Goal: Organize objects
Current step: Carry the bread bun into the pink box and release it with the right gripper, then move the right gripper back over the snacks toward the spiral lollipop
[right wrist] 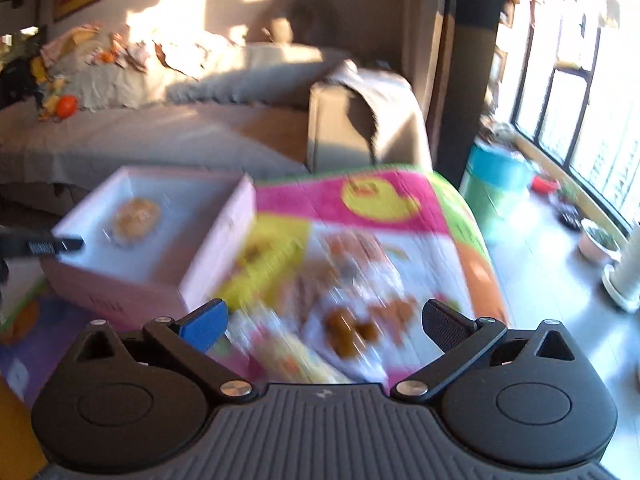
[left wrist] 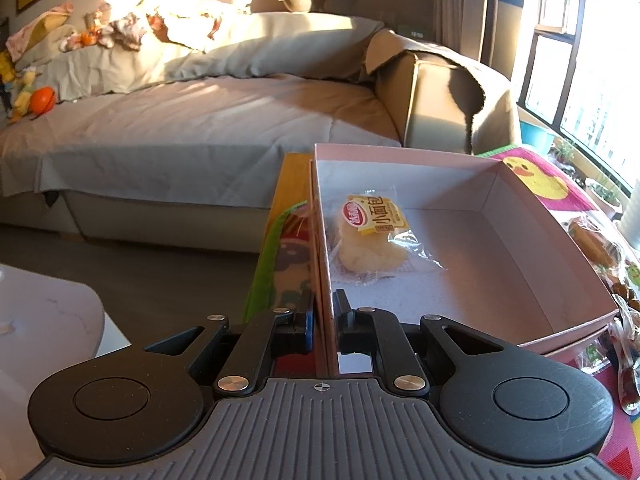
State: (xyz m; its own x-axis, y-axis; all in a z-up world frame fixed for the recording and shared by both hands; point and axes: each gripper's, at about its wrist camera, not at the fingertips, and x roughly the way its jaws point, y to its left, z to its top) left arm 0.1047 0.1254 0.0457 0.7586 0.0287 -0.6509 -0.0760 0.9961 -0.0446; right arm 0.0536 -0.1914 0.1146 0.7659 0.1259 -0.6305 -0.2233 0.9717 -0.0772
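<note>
1. Pink cardboard box [left wrist: 460, 168] wall sits pinched between your left tongs' [left wrist: 323, 312] jaws, one finger outside, one inside.
2. Your wrapped bread bun [left wrist: 370, 240] lies on the box floor, just ahead of the left tongs and slightly to their right.
3. Your right tongs [right wrist: 326, 322] hang with jaws spread wide, holding nothing, above blurred snack packets [right wrist: 348, 330] on the colourful mat [right wrist: 360, 200].
4. From your right tongs, the box stands ahead to the left, its near wall between them and the bun.
5. A grey sofa [left wrist: 208, 128] lies beyond.
</note>
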